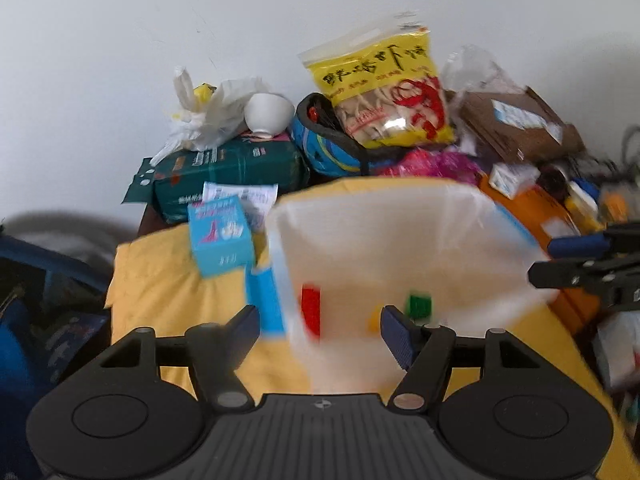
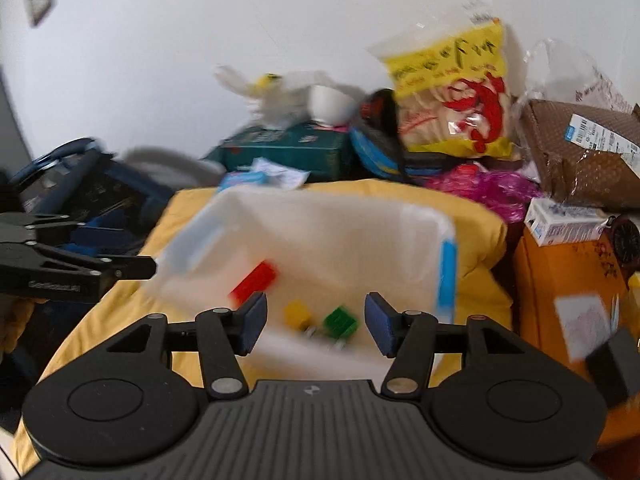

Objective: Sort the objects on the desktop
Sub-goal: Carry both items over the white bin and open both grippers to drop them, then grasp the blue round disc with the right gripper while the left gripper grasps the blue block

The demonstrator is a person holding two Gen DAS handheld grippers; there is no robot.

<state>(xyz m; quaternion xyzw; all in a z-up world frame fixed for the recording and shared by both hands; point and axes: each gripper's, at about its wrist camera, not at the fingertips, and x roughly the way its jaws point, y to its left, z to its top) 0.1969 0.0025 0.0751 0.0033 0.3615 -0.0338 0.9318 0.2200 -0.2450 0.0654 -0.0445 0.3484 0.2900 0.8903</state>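
**Inspector:** Left gripper (image 1: 318, 330) — jaws spread wide, nothing between them, poised at the near rim of the translucent bin (image 1: 400, 232). Right gripper (image 2: 316, 322) likewise stands apart and empty over the same bin.

**Assistant:** And the contents?

**Inspector:** A red brick (image 2: 256, 282), a yellow brick (image 2: 298, 312) and a green brick (image 2: 340, 322) lie on the bin floor, each apart from the others. The bin sits on the yellow cloth (image 1: 168, 276), with a light blue box (image 1: 220, 236) just beside it.

**Assistant:** Handling?

**Inspector:** Judged light, rigid, hard plastic — smooth and liable to slip or skate on the bin floor. Each is best pinched across its flat side walls, not over the studs. The bin itself looks thin-walled and easily nudged.
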